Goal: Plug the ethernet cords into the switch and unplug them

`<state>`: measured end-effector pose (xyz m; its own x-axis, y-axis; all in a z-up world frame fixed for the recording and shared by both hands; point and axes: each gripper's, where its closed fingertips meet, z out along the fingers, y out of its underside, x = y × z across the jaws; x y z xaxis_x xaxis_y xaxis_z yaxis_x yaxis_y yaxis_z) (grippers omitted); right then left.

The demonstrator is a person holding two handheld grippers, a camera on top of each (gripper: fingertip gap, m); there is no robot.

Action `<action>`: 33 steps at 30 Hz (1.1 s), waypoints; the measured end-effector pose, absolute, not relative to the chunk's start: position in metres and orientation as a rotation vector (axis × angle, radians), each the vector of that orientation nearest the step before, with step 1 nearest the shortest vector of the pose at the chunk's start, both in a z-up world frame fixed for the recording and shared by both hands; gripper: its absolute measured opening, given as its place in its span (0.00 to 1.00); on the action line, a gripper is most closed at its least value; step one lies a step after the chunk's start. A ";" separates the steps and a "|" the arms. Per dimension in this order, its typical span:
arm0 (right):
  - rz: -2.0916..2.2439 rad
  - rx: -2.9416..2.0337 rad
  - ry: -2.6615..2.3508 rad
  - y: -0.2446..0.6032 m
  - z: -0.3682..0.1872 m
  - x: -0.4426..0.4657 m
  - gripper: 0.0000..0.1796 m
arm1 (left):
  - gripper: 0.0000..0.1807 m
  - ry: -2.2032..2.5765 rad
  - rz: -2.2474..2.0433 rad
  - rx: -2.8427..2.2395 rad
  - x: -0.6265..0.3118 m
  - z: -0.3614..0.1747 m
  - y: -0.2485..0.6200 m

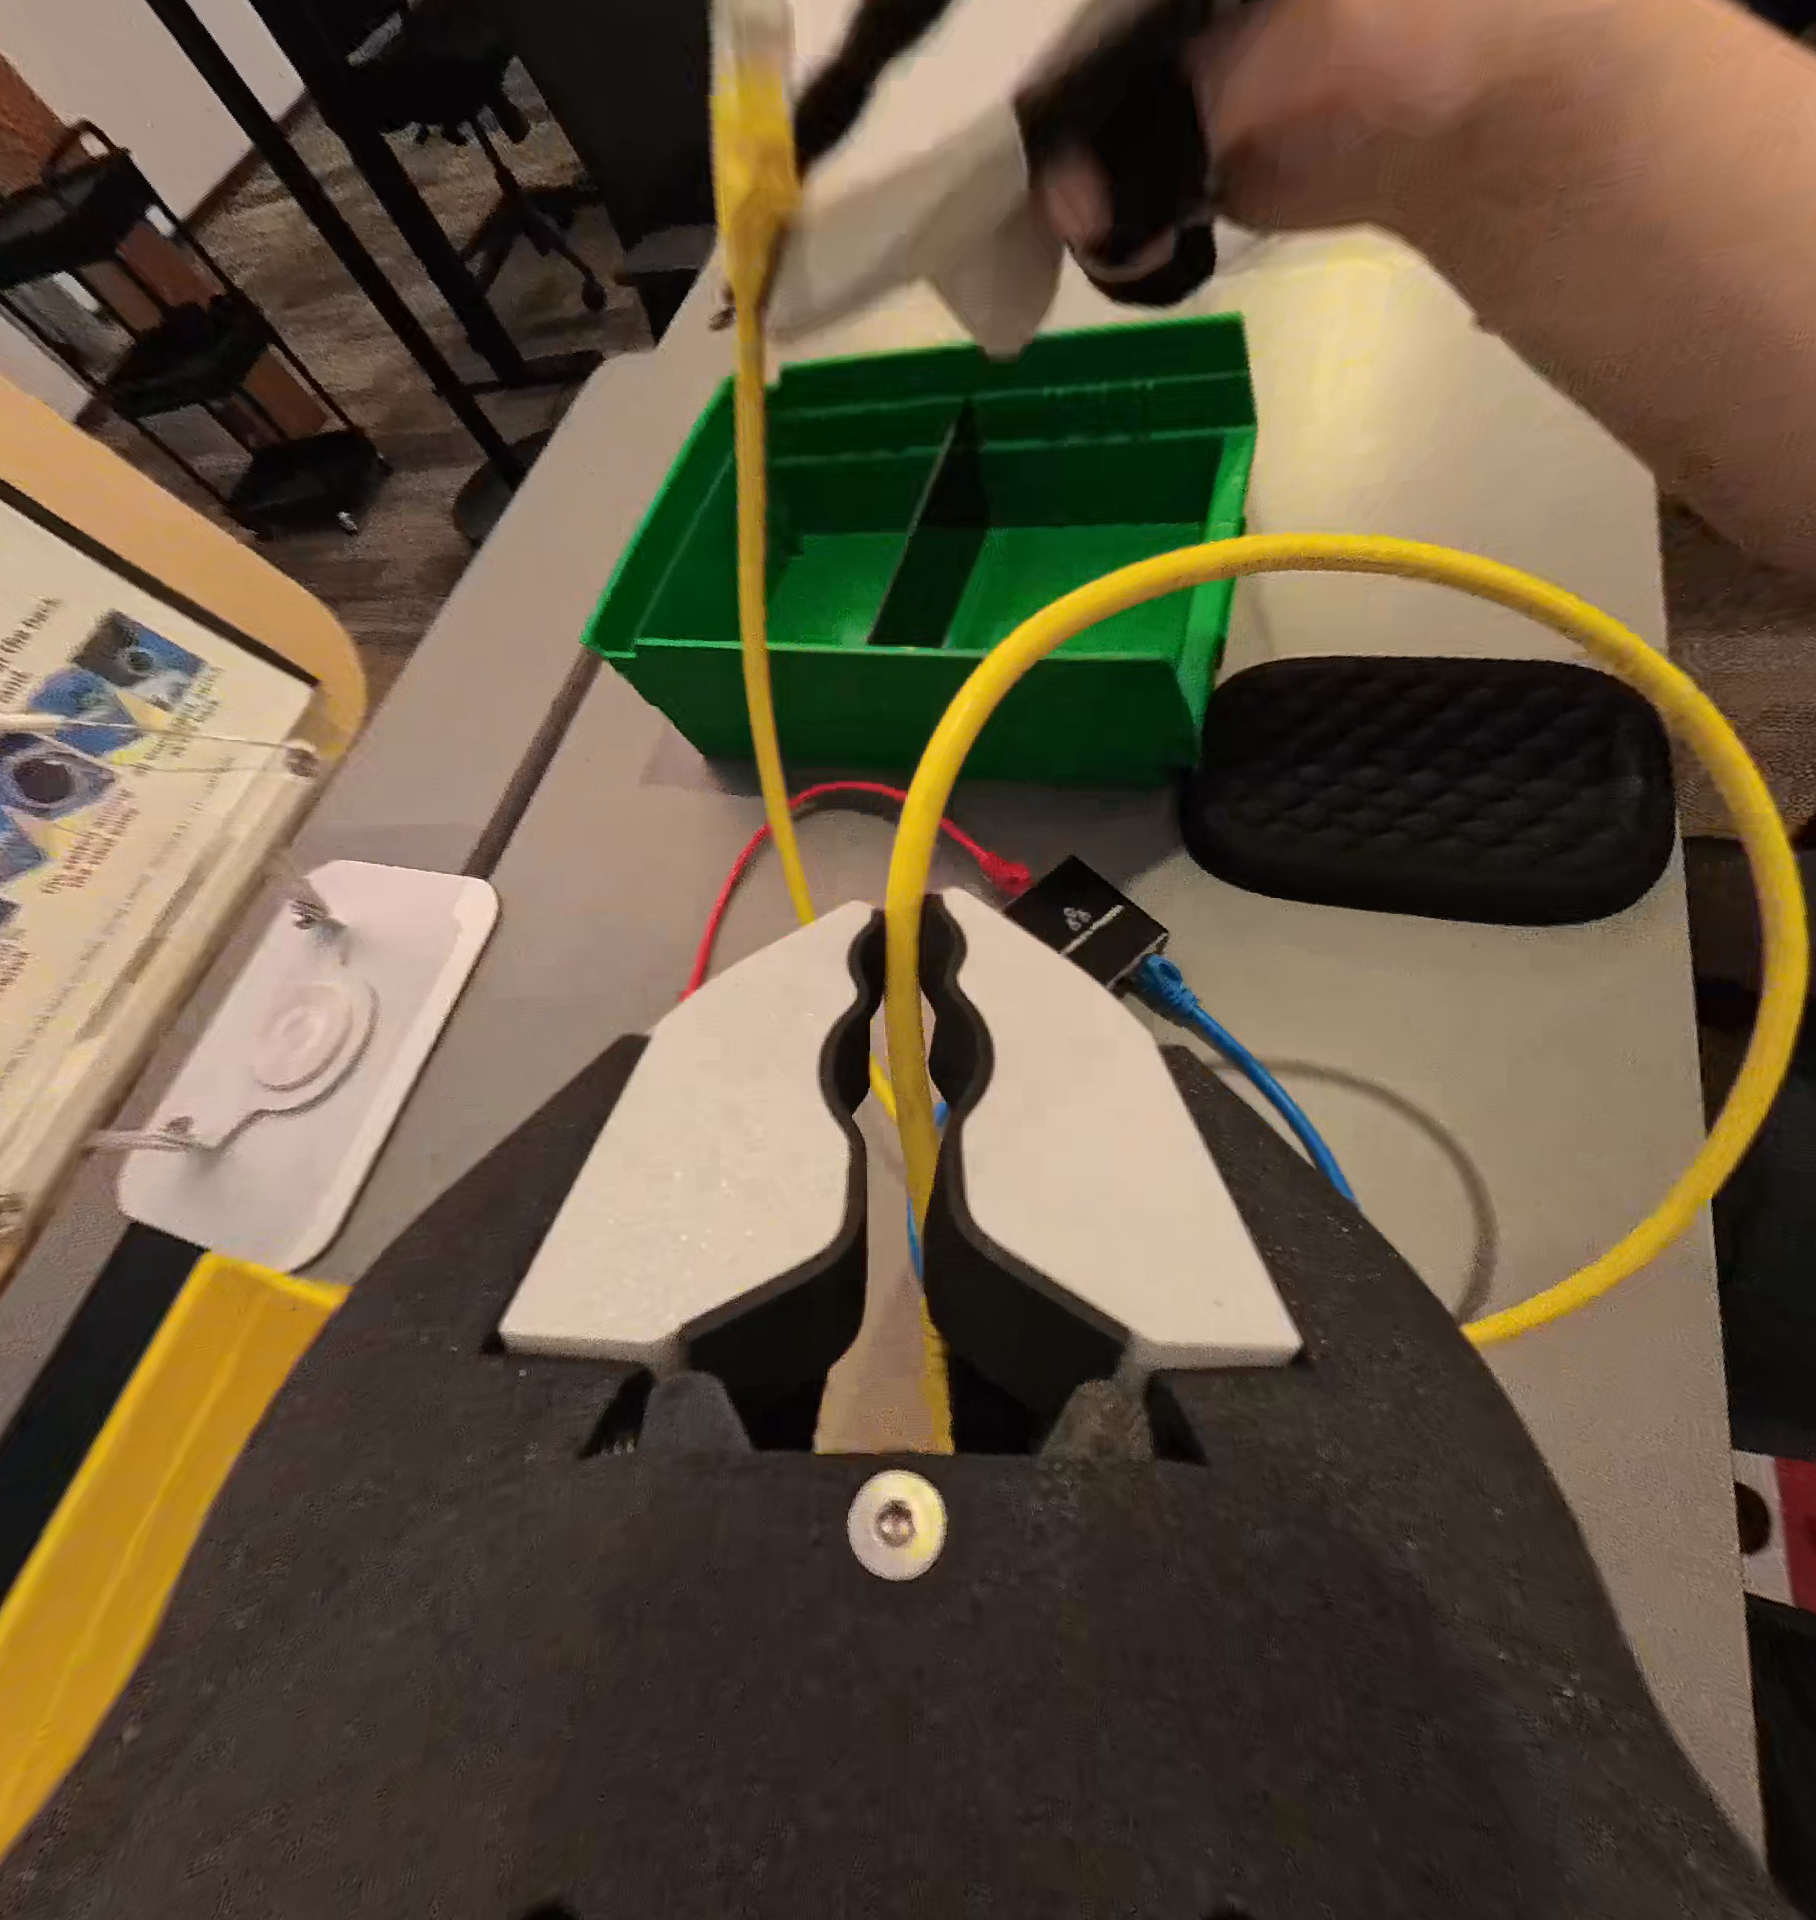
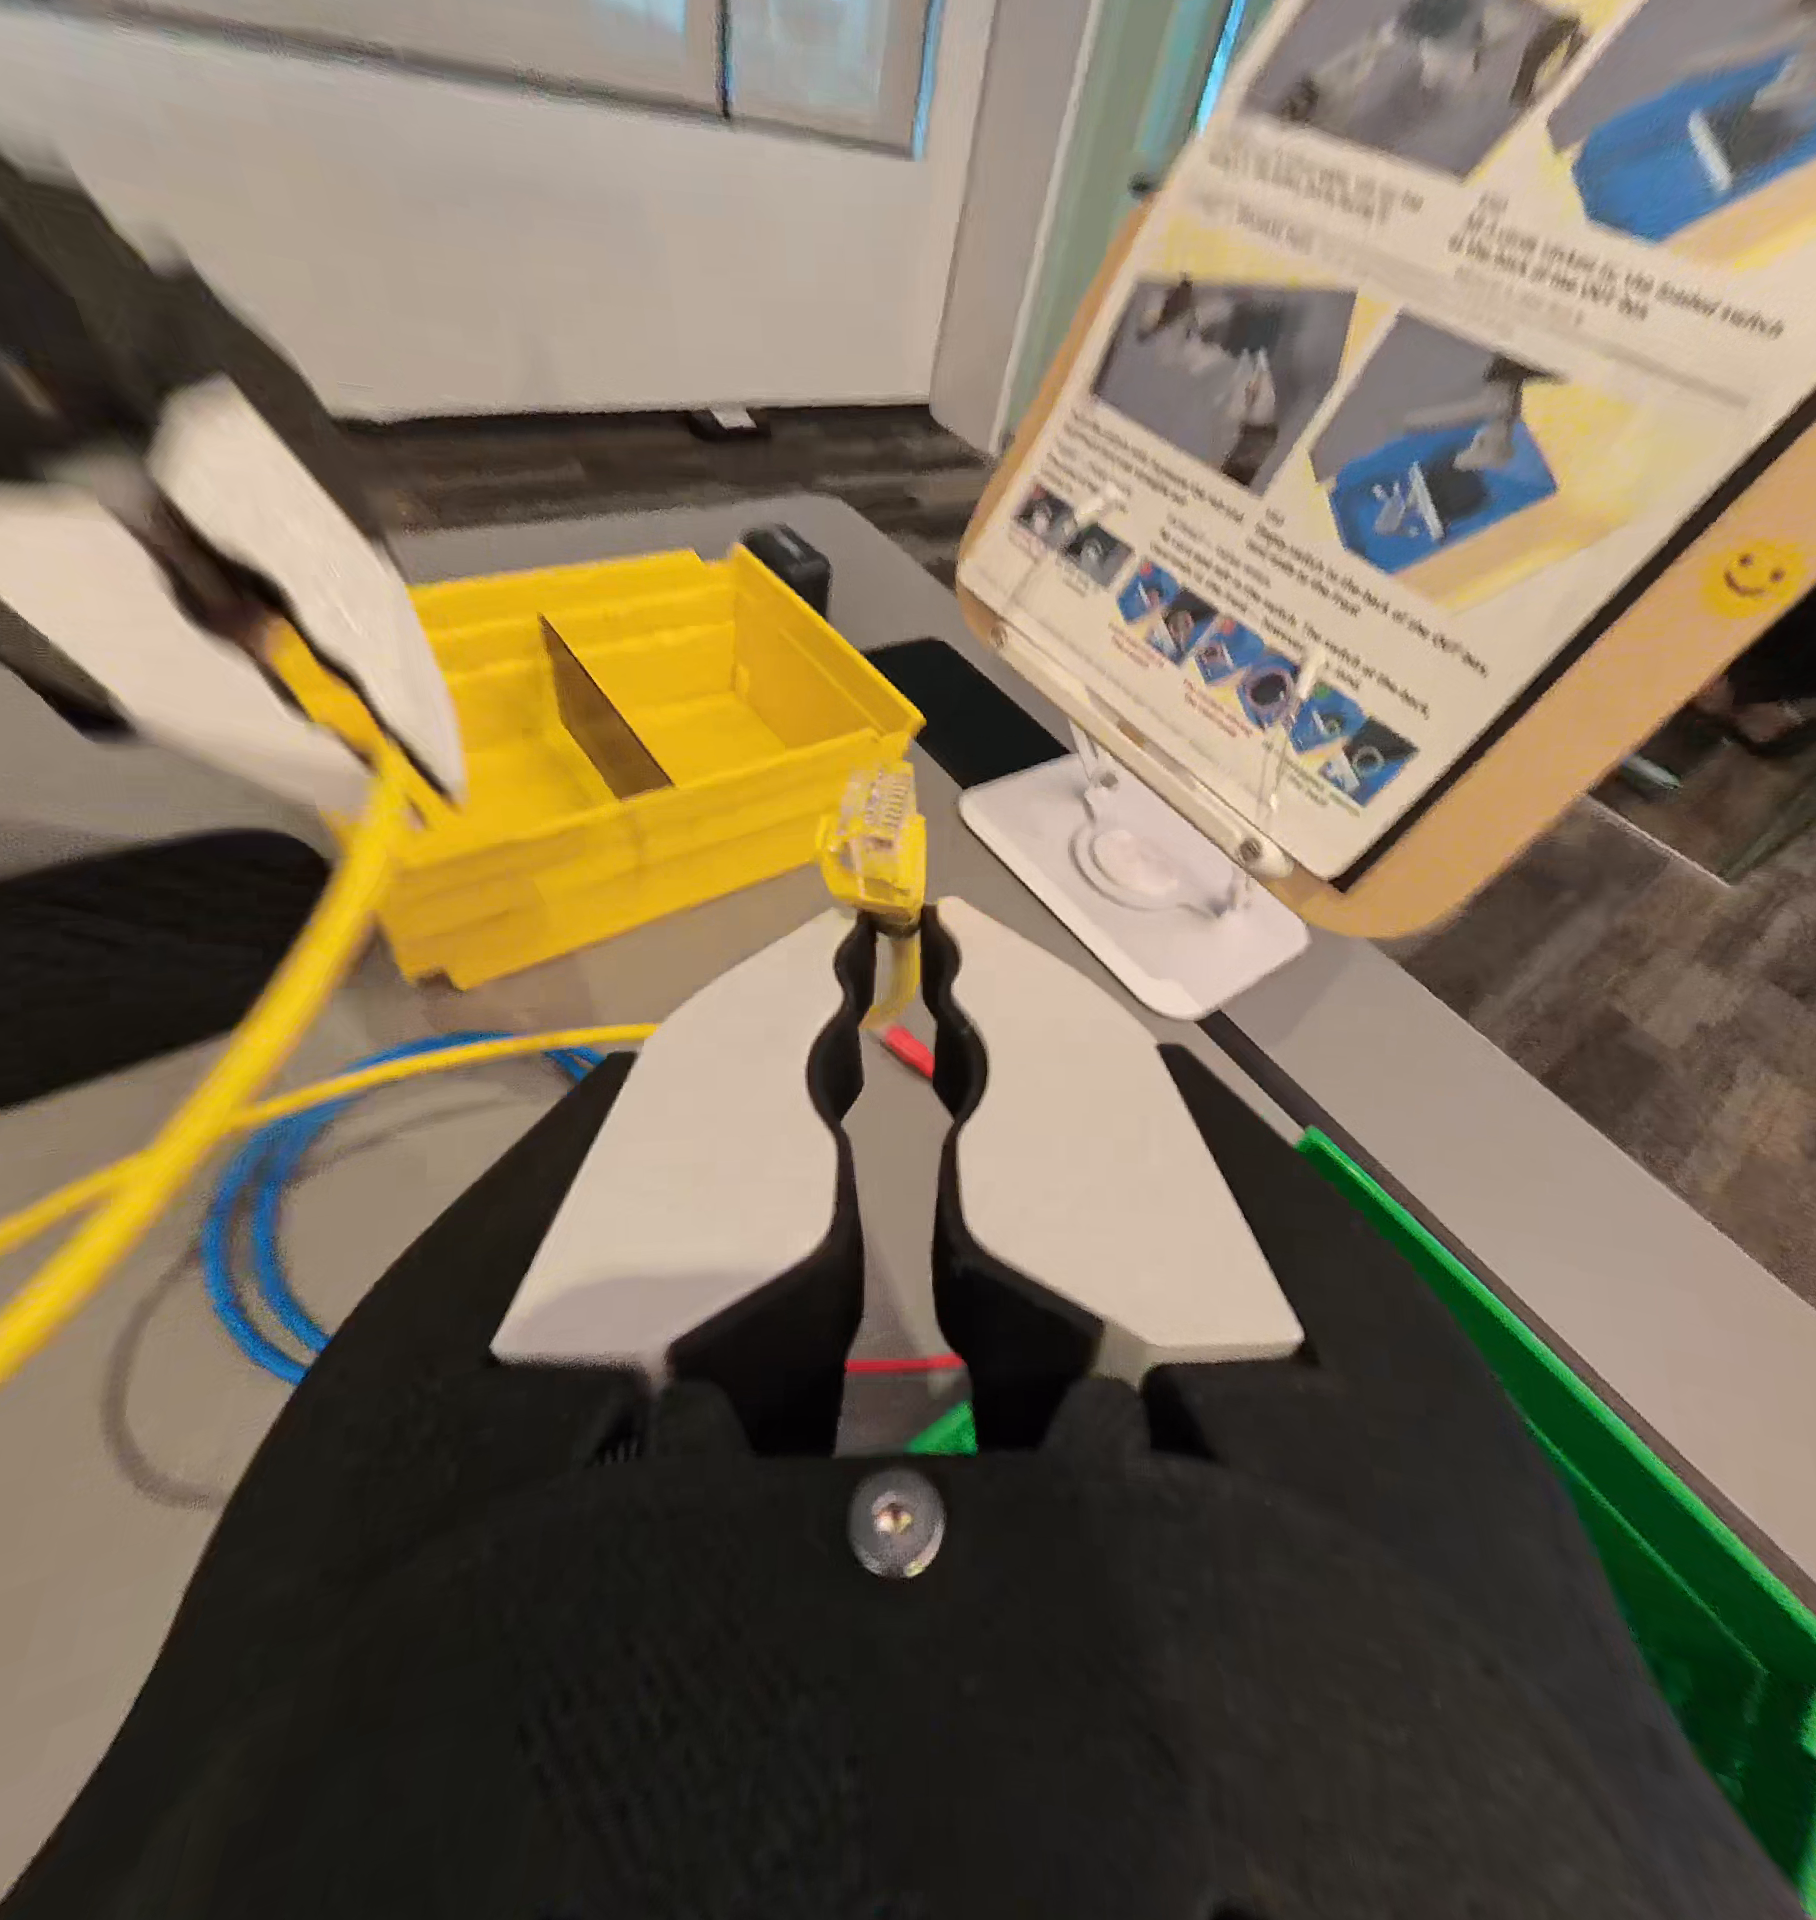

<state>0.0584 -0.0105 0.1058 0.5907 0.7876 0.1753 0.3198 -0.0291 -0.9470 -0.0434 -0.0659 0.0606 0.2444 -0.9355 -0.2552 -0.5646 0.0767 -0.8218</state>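
Note:
My left gripper [image 1: 906, 914] is shut on a yellow ethernet cord [image 1: 1569, 613], which passes between its fingers and loops out to the right. My right gripper [image 2: 891, 914] is shut on the same cord just behind its clear yellow plug [image 2: 875, 831], and holds it in the air. In the left wrist view the right gripper [image 1: 883, 208] is blurred at the top, with the cord hanging from it. The small black switch [image 1: 1086, 920] lies on the table beyond the left fingertips, with a blue cord [image 1: 1257, 1091] plugged into it. A red cord [image 1: 738, 894] lies behind the switch.
A green divided bin [image 1: 883, 696] and a black padded rest [image 1: 1434, 790] lie beyond the switch. A yellow divided bin [image 2: 592, 862] sits on the table. An instruction board [image 2: 1403, 436] stands on a white base [image 2: 1143, 914] near the table edge. The blue cord lies coiled [image 2: 249, 1247].

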 end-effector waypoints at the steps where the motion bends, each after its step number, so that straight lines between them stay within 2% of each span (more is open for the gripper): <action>1: 0.555 -1.586 -0.934 -0.017 0.115 0.057 0.05 | 0.03 1.456 -0.517 -1.600 -0.039 0.046 -0.072; 7: 1.020 -1.476 -0.855 -0.044 0.146 0.052 0.05 | 0.03 1.520 -0.614 -1.614 -0.020 -0.016 -0.095; 15: 1.095 -1.525 -0.791 -0.028 0.137 0.054 0.05 | 0.04 1.549 -0.647 -1.536 -0.021 -0.026 -0.095; 18: 1.097 -1.565 -0.793 -0.021 0.130 0.051 0.05 | 0.20 1.573 -0.659 -1.538 -0.022 -0.024 -0.101; 21: 1.136 -1.602 -0.800 -0.018 0.123 0.043 0.05 | 0.25 1.523 -0.604 -1.493 -0.031 0.000 -0.096; 26: 1.292 -1.598 -0.862 -0.032 0.123 0.021 0.05 | 0.17 1.232 -0.700 -1.385 -0.052 0.080 -0.072; 29: 1.289 -1.606 -0.905 -0.037 0.121 0.010 0.05 | 0.14 1.182 -0.780 -1.408 -0.048 0.098 -0.059; 33: 1.407 -1.646 -0.993 -0.058 0.116 -0.008 0.05 | 0.16 1.222 -0.448 -1.299 -0.047 0.118 -0.035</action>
